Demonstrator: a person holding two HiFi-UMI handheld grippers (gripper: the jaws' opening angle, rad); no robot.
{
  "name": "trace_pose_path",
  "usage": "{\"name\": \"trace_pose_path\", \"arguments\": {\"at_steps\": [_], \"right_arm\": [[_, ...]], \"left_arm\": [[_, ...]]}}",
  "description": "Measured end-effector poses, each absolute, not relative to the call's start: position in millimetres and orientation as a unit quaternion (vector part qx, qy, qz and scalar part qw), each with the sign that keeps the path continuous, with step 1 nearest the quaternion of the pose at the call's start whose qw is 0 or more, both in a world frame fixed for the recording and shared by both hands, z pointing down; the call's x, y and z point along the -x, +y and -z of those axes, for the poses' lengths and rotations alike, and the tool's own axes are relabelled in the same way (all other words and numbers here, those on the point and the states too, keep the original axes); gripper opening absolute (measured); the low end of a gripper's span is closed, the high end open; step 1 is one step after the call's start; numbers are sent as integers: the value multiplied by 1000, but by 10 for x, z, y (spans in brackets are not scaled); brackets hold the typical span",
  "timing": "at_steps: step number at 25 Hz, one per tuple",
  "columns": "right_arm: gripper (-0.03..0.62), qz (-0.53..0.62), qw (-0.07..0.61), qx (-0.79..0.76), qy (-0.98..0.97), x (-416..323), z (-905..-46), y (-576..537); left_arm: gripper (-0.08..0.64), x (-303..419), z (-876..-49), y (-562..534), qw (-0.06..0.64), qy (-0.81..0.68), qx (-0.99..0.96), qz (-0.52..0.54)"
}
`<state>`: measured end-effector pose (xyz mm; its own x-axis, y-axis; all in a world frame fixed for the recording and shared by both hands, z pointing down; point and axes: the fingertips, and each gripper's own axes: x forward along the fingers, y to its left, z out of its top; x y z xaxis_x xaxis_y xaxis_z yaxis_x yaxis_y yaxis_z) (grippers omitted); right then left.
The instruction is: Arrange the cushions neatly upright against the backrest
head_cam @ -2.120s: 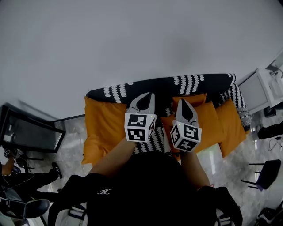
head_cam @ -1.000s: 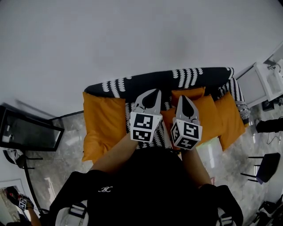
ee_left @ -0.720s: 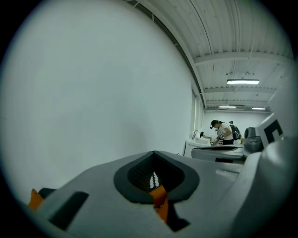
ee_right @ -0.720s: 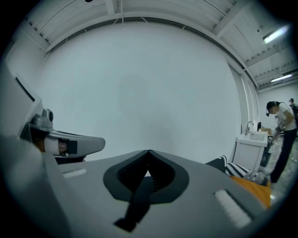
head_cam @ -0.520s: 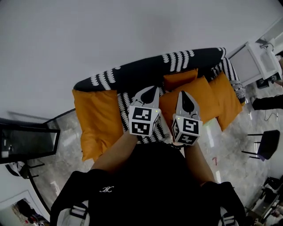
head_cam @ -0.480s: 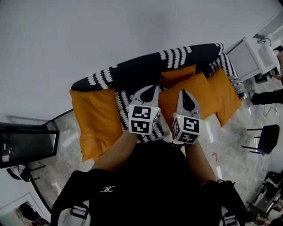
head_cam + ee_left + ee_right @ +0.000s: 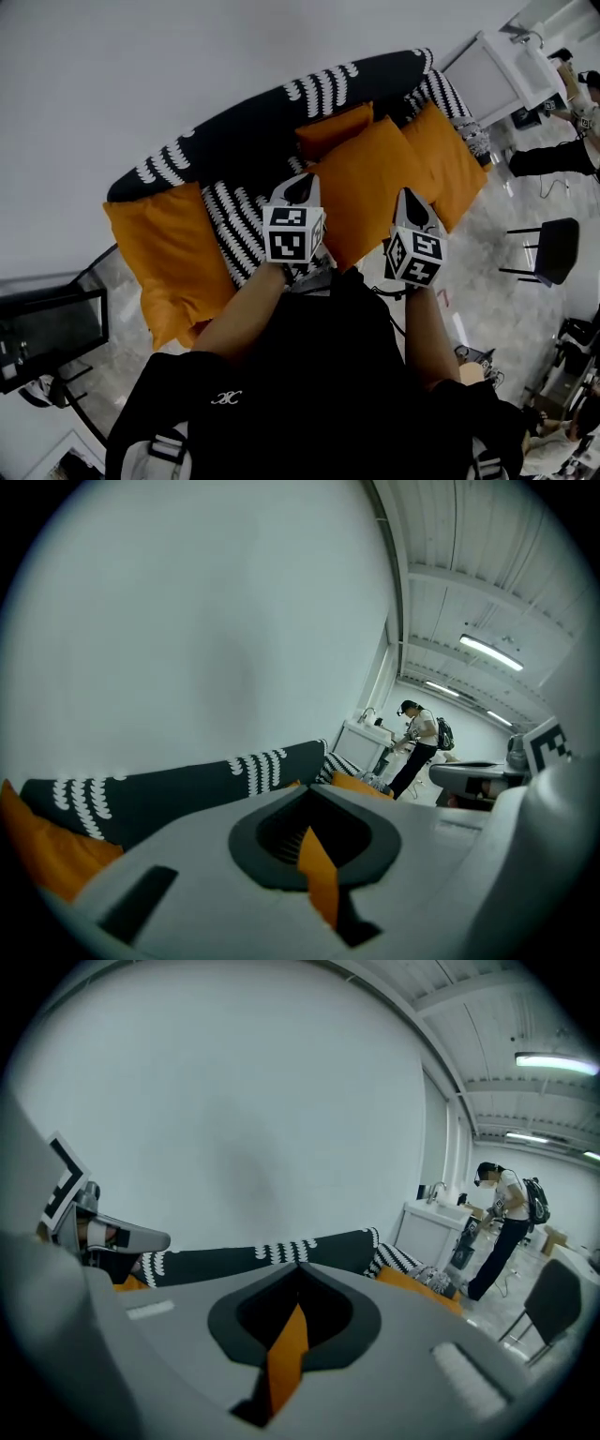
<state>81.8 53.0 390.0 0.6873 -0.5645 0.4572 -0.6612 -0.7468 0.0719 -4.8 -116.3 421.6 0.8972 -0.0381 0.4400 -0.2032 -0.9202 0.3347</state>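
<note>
Hovering above a black, white-patterned fabric sofa (image 7: 272, 117), the left gripper (image 7: 300, 183) and right gripper (image 7: 410, 195) both have their jaws closed tight, holding nothing. One large square orange cushion (image 7: 361, 192) lies on the sofa's seat beneath them. A second cushion (image 7: 164, 258) sits at the sofa's left end and a third cushion (image 7: 445, 159) at its right.

light: dim, even | ceiling tube lights (image 7: 492, 652) | edges: fisheye vignette

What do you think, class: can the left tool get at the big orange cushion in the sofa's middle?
Probably yes: the left tool hangs shut and empty just beside the big orange cushion, nothing between them; it must open first.
</note>
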Motion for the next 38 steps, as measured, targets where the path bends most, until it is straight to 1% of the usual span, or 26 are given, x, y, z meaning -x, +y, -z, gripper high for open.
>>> {"name": "trace_pose_path", "arguments": {"at_steps": [5, 7, 10, 15, 16, 19, 20, 23, 25, 26, 27, 33, 35, 38], "right_arm": [[11, -233, 99, -896, -364, -1640, -4210, 878], [11, -246, 105, -879, -394, -2029, -4416, 939], [20, -262, 136, -847, -442, -2645, -4754, 1052], [57, -294, 208, -766, -533, -3362, -5456, 1130], [69, -302, 215, -752, -545, -3457, -5575, 1101], [137, -335, 228, -715, -570, -3643, -5949, 1035], [162, -348, 231, -705, -573, -3691, -6082, 1025], [214, -401, 221, -683, -570, -3808, -6459, 1021], [261, -433, 220, -674, -557, -3899, -6678, 1020], [278, -442, 225, -671, -550, -3945, -6774, 1017], [299, -449, 232, -669, -545, -3985, -6867, 1016], [305, -468, 307, -636, -531, -4147, -7348, 1000], [313, -484, 328, -621, -522, -4168, -7530, 980], [321, -517, 333, -602, -509, -4179, -7808, 963]], "left_arm": [[32, -438, -4467, -879, 189, -104, -947, -236], [37, -712, -4635, -803, 191, -138, -941, -243], [31, -1144, -4912, -648, 206, -193, -925, -255], [42, -1399, -5435, -326, 285, -287, -869, -286], [59, -1396, -5510, -286, 300, -296, -859, -291], [174, -1246, -5818, -113, 337, -313, -828, -320], [200, -1163, -5944, -61, 350, -318, -817, -330], [274, -897, -6333, 22, 385, -339, -783, -351], [352, -749, -6583, 1, 403, -351, -763, -363], [370, -687, -6697, -25, 411, -356, -754, -370], [382, -631, -6804, -52, 416, -360, -746, -376], [395, -481, -7421, -235, 409, -357, -726, -423], [413, -462, -7637, -304, 414, -348, -719, -437], [427, -383, -7966, -375, 422, -340, -701, -464]]}}
